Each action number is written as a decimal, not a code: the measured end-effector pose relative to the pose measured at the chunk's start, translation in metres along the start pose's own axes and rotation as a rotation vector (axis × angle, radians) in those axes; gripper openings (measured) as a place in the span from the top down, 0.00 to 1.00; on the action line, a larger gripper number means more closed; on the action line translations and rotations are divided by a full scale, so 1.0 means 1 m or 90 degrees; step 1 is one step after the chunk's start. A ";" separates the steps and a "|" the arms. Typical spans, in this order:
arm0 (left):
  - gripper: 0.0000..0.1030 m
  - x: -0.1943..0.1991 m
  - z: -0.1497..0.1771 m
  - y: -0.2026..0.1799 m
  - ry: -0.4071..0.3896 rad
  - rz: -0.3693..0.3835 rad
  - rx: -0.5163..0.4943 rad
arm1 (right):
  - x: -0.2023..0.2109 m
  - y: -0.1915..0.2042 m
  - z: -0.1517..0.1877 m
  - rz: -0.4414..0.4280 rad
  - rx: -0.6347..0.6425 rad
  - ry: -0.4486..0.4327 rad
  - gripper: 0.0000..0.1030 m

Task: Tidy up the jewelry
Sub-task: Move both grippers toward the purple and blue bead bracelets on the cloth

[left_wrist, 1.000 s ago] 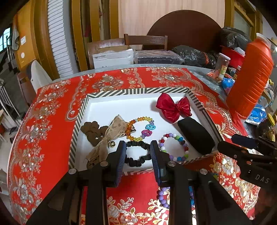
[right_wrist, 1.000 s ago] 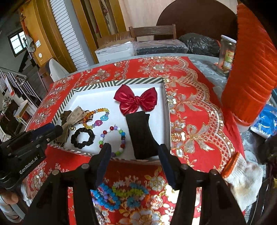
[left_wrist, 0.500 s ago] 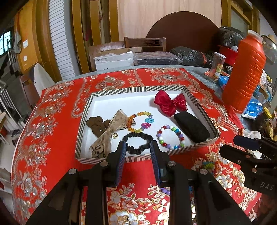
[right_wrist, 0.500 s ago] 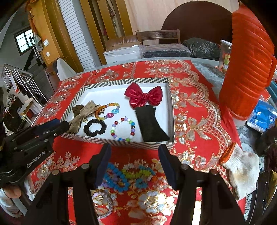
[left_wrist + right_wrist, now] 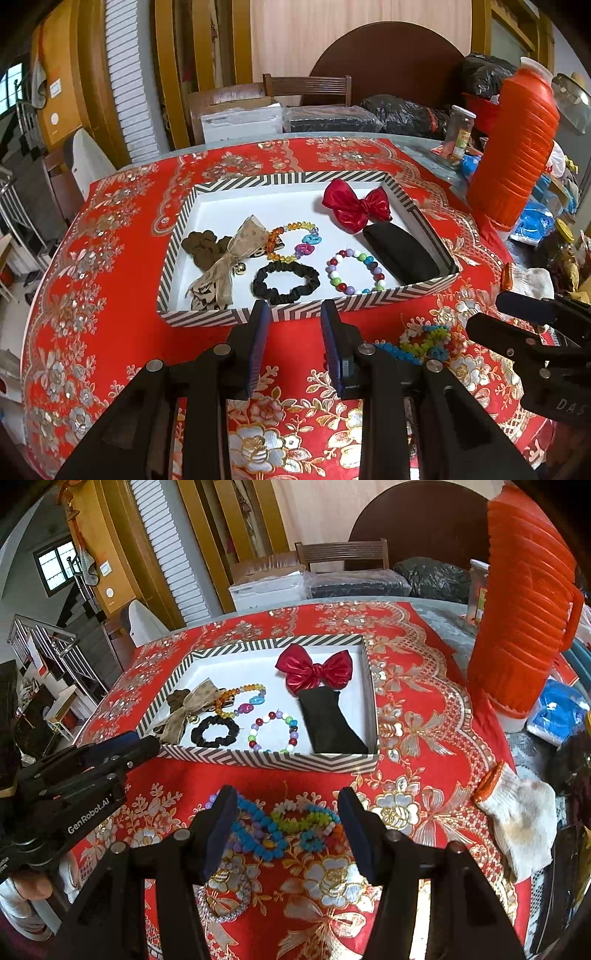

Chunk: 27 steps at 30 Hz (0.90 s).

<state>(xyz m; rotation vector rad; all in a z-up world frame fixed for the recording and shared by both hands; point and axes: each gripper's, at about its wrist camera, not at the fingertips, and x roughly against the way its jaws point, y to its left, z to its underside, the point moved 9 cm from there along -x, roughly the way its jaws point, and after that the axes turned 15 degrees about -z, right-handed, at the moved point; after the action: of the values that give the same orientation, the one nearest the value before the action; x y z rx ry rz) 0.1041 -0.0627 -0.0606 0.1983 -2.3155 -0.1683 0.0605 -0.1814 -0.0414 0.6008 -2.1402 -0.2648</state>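
A striped box (image 5: 303, 315) (image 5: 266, 758) holds a red bow (image 5: 356, 208), a black pouch (image 5: 400, 253), a bead bracelet (image 5: 356, 271), a black scrunchie (image 5: 286, 282), an amber bracelet (image 5: 291, 240) and a beige bow (image 5: 229, 262). Loose bead bracelets (image 5: 284, 827) (image 5: 424, 341) lie on the red cloth in front of the box. My left gripper (image 5: 291, 339) is open and empty before the box's front wall. My right gripper (image 5: 286, 829) is open and empty, above the loose bracelets.
An orange jug (image 5: 524, 602) stands at the right. A white glove (image 5: 521, 816) lies right of the box. A silvery bracelet (image 5: 225, 901) lies near the front edge. A jar (image 5: 458, 133), bags and a chair (image 5: 306, 86) are beyond the table.
Both grippers have pulled back from the box toward the front. The black scrunchie stays in the box. The loose bracelets have come into view between the right fingers.
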 end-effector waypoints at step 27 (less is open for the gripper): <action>0.73 -0.038 0.047 -0.009 0.145 0.123 0.017 | -0.041 0.001 0.048 -0.051 0.064 0.087 0.72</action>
<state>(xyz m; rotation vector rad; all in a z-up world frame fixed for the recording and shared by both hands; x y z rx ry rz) 0.0964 -0.0619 -0.1207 0.0057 -2.0955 -0.0170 0.0424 -0.1606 -0.0978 0.7416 -2.0095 -0.1561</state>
